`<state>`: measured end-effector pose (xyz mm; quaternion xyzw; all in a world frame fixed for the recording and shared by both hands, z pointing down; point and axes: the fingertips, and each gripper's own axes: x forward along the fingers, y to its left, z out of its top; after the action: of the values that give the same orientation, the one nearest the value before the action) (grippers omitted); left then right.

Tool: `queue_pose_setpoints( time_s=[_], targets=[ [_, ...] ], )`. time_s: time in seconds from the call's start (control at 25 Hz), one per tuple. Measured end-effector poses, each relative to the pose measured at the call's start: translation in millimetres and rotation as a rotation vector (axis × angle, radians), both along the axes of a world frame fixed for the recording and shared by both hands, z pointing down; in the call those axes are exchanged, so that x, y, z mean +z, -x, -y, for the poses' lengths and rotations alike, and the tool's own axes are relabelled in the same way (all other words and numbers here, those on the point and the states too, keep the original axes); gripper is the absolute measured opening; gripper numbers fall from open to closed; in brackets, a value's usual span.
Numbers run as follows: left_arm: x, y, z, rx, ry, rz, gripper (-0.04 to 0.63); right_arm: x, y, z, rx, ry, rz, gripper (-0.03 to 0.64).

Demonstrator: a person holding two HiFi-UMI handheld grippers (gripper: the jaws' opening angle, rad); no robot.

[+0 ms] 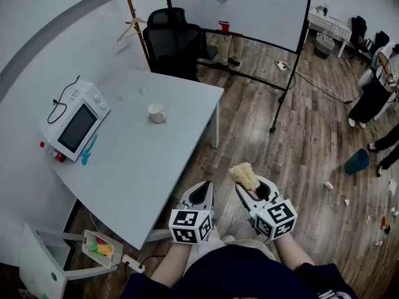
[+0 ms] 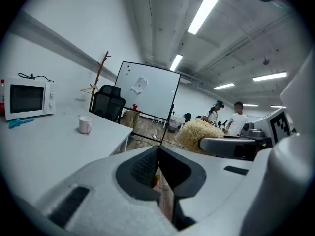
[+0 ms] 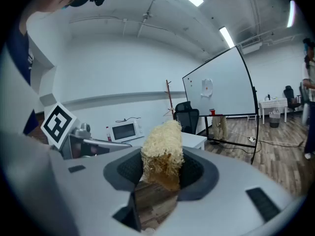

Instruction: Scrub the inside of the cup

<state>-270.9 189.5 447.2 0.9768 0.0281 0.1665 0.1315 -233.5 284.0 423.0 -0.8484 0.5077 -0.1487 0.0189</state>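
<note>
A white cup (image 1: pixel 156 112) stands upright on the grey table (image 1: pixel 149 161), far ahead of both grippers; the left gripper view has the cup (image 2: pixel 85 125) small at the left. My left gripper (image 1: pixel 201 194) hangs off the table's near corner over the wooden floor, jaws shut with nothing between them (image 2: pixel 157 162). My right gripper (image 1: pixel 252 189) is beside it to the right, shut on a yellowish fibrous scrub sponge (image 1: pixel 244 176). The sponge (image 3: pixel 162 151) sticks up from between the pads.
A white microwave (image 1: pixel 75 121) sits at the table's left, with a teal tool (image 1: pixel 88 150) in front of it. A black office chair (image 1: pixel 169 39) and a whiteboard (image 1: pixel 243 5) stand beyond the table. People stand at the far right (image 1: pixel 374 92). A small basket (image 1: pixel 100 248) lies below the table.
</note>
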Motion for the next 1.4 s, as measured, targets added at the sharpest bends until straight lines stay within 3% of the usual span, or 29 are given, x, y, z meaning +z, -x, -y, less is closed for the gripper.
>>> queue_pose_setpoints(
  time_s=[0.56,1.0,1.4],
  targets=[
    [-4.3,6.7,-24.5,-0.005,-0.004,-0.012,0.017,-4.8,9.5,-19.0,-0.016,-0.013,-0.012,0.179],
    [15.1,18.0,-33.8,-0.03,0.022,0.029,0.017,8.7,14.1,-28.5,-0.016,-0.033,0.06,0.179],
    [24.4,-32.8,-13.5,-0.046,0.041,0.028,0.017,25.1,-28.5,-34.0,0.029,0.001,0.099,0.179]
  ],
)
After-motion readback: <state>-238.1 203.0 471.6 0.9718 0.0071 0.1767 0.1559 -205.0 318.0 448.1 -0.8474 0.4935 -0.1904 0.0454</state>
